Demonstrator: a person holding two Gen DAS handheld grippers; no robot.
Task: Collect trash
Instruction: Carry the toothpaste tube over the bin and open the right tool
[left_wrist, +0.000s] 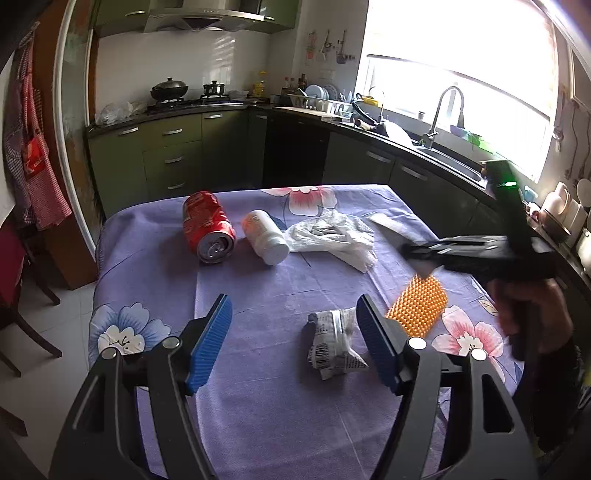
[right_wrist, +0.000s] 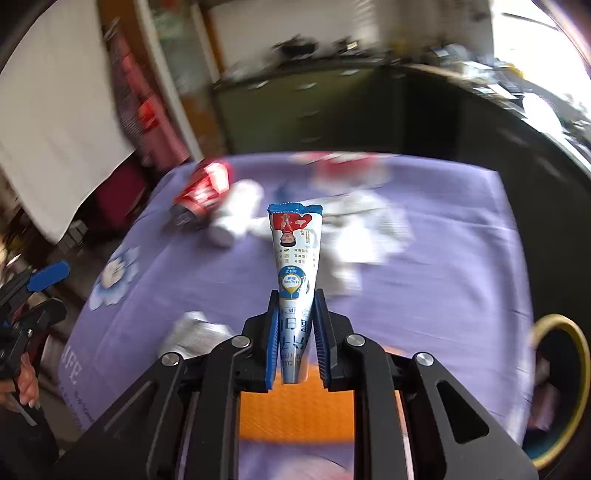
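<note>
On the far left of the purple flowered tablecloth (left_wrist: 258, 369) lies a red soda can (left_wrist: 208, 228) on its side, its opened top turned toward me; I cannot see whether anything is in it. Just to its right, close beside it, a white pill bottle (left_wrist: 266, 237) lies on its side too, its base facing me, contents hidden. Next comes a crumpled white plastic bag (left_wrist: 332, 234), touching the bottle's right side.

Nearer to me, my left gripper (left_wrist: 293, 325) hangs above the cloth with its blue-padded jaws spread wide and nothing between them. A crumpled printed wrapper (left_wrist: 334, 345) lies just inside my right-hand pad. Beyond that pad an orange studded mat (left_wrist: 417, 308) rests on the cloth.

Farther right, my right gripper (right_wrist: 295, 321) has its jaws clenched on a cone-shaped ice cream wrapper (right_wrist: 294, 251), gripped at the narrow end with the wide blue-edged mouth pointing away, lifted clear of the table. The view around it is blurred. At the far right edge of the right wrist view stands a dark bin with a yellow rim (right_wrist: 576, 339); pale shapes show inside, too blurred to name.
</note>
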